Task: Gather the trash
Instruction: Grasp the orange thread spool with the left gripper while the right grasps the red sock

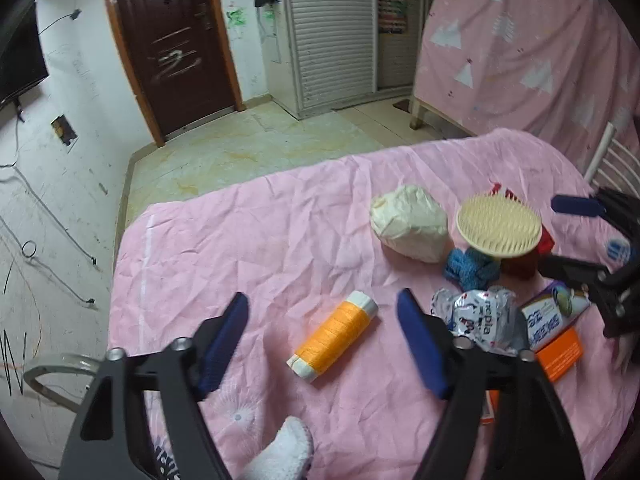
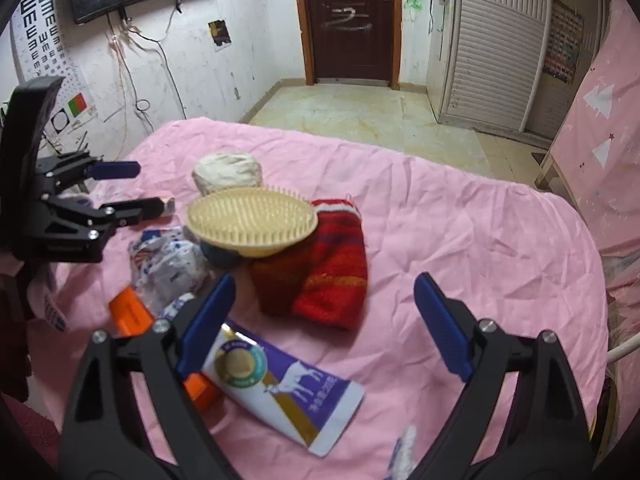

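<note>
Our left tongs (image 1: 322,344) stand wide and empty over the pink sheet (image 1: 256,240) on the tabletop, with the orange spool (image 1: 333,336) lying between the blue fingers (image 1: 224,340). Our right tongs (image 2: 324,320) are wide as well and hold nothing.

Just past the right finger of the left tongs sits the crumpled wrapper (image 1: 480,316), silvery with print, which we take for the nearest piece of trash. It lies to the right of the left tongs and slightly ahead, close beside that finger; we cannot tell whether they touch. From the right wrist view the same wrapper is off to the left, beyond the left finger, so the left tongs look nearer. It is a bunched lump with no clear long axis, so the approach angle should matter little; the spool, running diagonally between the fingers, is what we would have to clear by shifting right.

Below the right tongs lies the purple tube (image 2: 280,384), its long axis diagonal, cap end under the left finger, with the orange box (image 2: 130,312) partly beneath it.

Farther out are the cream wad (image 1: 410,230), perhaps trash too, the brush (image 1: 499,224), the blue yarn (image 1: 470,268) and the red knit (image 2: 332,264).
</note>
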`<state>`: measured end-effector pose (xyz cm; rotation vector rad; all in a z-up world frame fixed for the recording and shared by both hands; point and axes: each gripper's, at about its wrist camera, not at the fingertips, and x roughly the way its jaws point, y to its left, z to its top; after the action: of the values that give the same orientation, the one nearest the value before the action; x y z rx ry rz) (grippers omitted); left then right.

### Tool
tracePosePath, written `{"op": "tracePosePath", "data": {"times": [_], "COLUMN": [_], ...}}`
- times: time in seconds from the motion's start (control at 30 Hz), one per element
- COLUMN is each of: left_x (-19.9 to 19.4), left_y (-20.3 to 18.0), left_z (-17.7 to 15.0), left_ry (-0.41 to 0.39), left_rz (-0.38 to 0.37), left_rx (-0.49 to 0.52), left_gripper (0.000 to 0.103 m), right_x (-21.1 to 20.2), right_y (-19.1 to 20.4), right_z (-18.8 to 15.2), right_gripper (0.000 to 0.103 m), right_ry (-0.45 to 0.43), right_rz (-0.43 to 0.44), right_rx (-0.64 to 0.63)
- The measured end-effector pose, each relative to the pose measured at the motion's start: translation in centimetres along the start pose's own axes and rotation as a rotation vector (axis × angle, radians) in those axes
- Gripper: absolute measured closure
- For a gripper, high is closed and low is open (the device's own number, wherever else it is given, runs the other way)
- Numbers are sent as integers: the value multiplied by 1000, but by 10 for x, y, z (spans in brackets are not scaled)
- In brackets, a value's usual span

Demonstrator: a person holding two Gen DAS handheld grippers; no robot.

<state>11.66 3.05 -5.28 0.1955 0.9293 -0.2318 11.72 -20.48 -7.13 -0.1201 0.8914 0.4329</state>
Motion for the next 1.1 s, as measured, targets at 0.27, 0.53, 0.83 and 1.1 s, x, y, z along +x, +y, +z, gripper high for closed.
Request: {"op": "tracePosePath", "data": {"times": [0.27,0.53,0.83,1.1], "left_x": [12,7,-15,-52], "left_y": [-10,-22,-18,-27], "left_z": [-10,-17,-25,-26], "left_ry": [19,4,-11,-61], "left_rz": [-6,18,31,45], "left_rx": [79,109,51,42], "left_gripper": [76,95,96,96], "right_x": [18,27,13,-24], "right_y": [-3,1,5,-1], "right_z": [9,10,6,-4], "right_gripper": [16,27,78,78], "right_ry": [36,64,39,-27], "right_rz": [4,8,57,22], "right_rx": [12,8,6,17]}}
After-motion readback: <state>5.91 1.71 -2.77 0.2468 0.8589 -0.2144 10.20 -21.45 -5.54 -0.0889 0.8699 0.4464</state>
